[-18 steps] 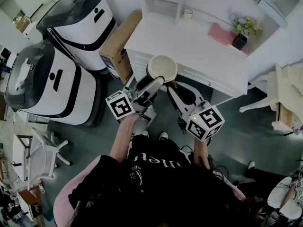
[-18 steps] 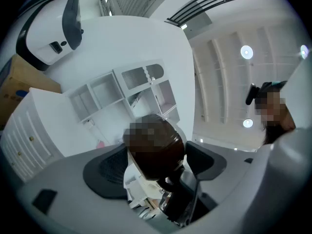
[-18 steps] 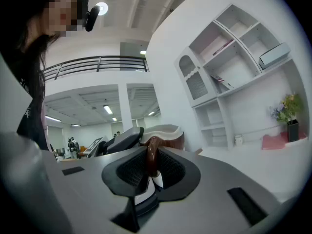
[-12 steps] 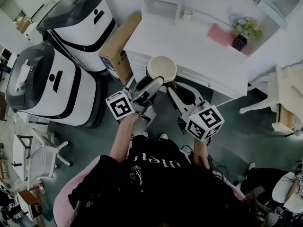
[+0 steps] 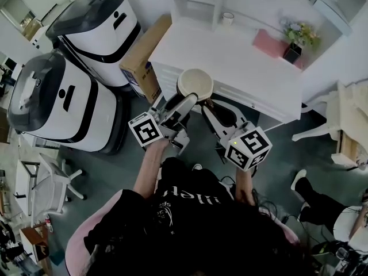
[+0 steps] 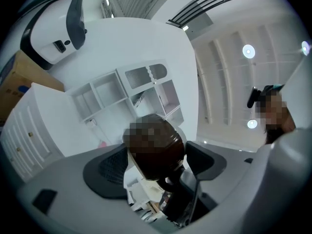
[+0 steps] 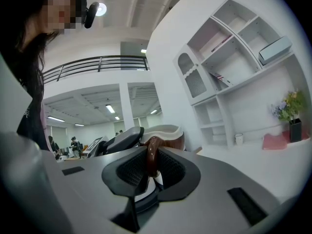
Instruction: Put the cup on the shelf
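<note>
Desk [image 5: 230, 56]: white, shelf [image 5: 195, 4] at its back.
Left gripper [image 6: 156, 162]: jaws spread wide, cup body between the pads.
Right gripper [image 7: 151, 169]: pinching the cup's handle [image 7: 152, 155].
Cup [image 5: 195, 83]: brown, upright, held above the desk's front edge.

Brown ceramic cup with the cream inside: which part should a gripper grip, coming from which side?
The looped handle of the brown ceramic cup, approached from the person's side, where it juts out. The loop is thin, so jaws close flat across it, as the right gripper does; the round body nearly fills the left gripper's wide-spread jaws.
</note>
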`<state>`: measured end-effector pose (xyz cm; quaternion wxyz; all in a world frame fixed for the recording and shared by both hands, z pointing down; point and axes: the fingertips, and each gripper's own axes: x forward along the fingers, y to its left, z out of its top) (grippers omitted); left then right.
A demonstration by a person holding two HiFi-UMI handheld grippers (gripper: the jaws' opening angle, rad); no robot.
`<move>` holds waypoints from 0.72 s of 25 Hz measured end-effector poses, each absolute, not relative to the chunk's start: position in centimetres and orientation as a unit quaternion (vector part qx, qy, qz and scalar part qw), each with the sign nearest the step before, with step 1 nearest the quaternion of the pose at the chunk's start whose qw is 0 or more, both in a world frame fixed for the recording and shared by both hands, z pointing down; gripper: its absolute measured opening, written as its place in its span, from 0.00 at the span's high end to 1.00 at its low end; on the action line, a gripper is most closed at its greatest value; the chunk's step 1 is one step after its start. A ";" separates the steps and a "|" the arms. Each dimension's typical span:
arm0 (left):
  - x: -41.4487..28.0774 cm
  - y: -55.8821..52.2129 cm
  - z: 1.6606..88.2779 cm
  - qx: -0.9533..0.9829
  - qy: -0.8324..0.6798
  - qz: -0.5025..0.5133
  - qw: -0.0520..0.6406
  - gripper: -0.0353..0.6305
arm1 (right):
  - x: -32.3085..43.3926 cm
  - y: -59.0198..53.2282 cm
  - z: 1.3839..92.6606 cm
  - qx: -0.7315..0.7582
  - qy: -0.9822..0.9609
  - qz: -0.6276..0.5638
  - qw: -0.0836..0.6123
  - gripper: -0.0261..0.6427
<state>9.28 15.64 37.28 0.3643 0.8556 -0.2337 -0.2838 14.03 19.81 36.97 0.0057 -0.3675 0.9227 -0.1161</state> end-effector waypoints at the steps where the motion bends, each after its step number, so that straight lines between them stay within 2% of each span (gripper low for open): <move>1: 9.4 15.6 37.5 0.854 -0.236 -0.285 0.366 0.39 | 14.2 19.8 37.1 -0.365 0.924 -0.117 0.005 0.83; 10: 9.4 13.9 38.9 0.845 -0.254 -0.285 0.375 0.39 | 14.3 17.9 38.5 -0.349 0.927 -0.134 -0.005 0.83; 18: 7.7 7.7 39.7 0.845 -0.241 -0.286 0.383 0.39 | 12.4 11.9 39.2 -0.358 0.923 -0.137 -0.009 0.83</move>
